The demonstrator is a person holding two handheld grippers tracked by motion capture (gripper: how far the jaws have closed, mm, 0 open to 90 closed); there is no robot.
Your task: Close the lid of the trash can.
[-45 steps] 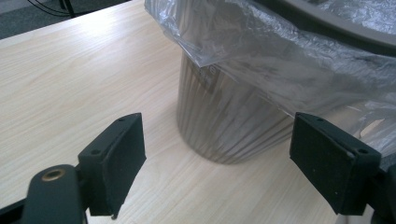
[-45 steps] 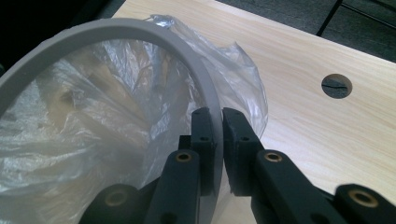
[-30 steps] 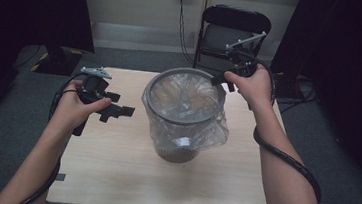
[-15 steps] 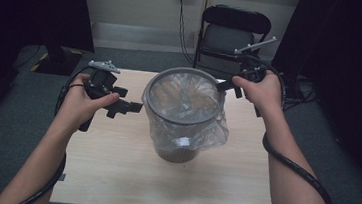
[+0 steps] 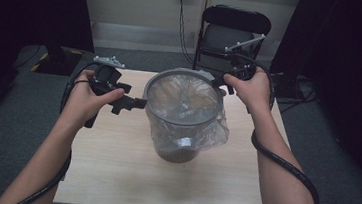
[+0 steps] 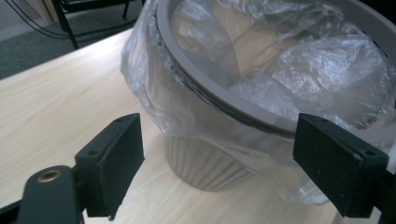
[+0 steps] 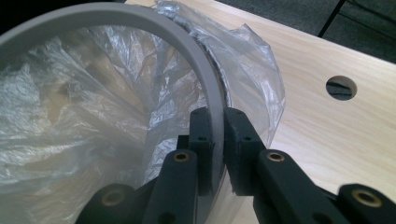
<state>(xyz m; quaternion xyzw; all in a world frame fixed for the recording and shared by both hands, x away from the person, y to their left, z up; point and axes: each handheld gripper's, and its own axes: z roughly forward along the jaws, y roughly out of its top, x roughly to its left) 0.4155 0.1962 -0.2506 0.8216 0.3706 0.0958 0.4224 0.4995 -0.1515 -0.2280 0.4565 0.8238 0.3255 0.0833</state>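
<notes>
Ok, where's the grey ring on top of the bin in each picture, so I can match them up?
High view: the ring circles the bin's mouth at table centre, over the bag.
Left gripper view: it curves across the upper right.
Right gripper view: it arcs from the top left down between the right hand-held gripper pads.
Shared landmark: the clear bag under the ring.

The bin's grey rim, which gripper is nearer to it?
Right. The right gripper has just closed its jaws on the rim; the left gripper is open beside the bin, apart.
</notes>
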